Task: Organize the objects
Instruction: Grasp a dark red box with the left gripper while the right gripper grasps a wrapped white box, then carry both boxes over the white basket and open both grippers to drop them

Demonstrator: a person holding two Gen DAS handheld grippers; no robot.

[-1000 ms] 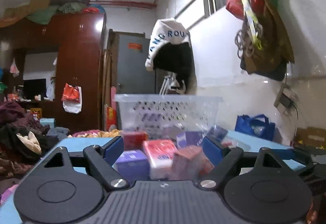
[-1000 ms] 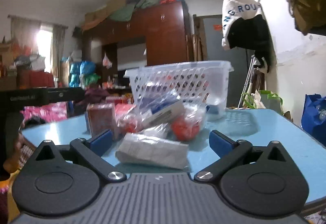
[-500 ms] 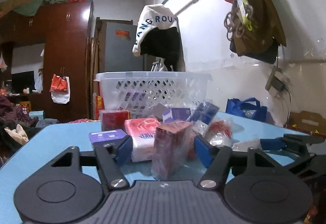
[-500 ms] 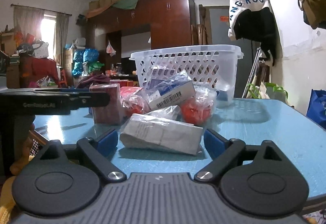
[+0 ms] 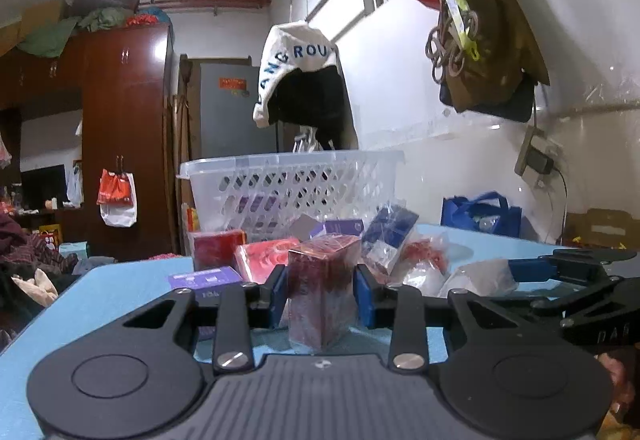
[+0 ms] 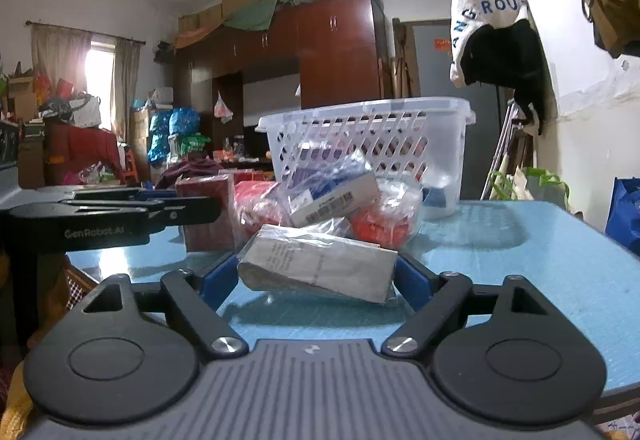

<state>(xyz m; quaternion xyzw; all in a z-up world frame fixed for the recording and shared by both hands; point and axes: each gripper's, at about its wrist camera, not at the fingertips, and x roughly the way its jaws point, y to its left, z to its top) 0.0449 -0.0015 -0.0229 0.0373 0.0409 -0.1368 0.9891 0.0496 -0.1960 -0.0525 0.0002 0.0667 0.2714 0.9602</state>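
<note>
My left gripper [image 5: 322, 296] is shut on a dark red box [image 5: 320, 280] that stands upright on the blue table [image 5: 100, 296]; both blue pads press its sides. In the right wrist view the same box [image 6: 208, 215] shows beside the left gripper [image 6: 192, 205]. My right gripper [image 6: 316, 282] has its jaws closing on a white wrapped box [image 6: 316, 264] lying flat, and its pads touch both ends. A white lattice basket [image 5: 288, 183] stands behind the pile, also visible as the basket [image 6: 368, 135].
More packs are piled in front of the basket: a purple box [image 5: 204, 278], a red pack [image 5: 260, 260], a blue-and-white box [image 6: 336, 191], a bagged orange thing [image 6: 380, 224]. The table's right half [image 6: 560, 260] lies bare. A blue bag [image 5: 480, 211] sits beyond the edge.
The left jaws went from wide open to shut on the dark red box. The right jaws narrowed around the white wrapped box until the pads met its ends.
</note>
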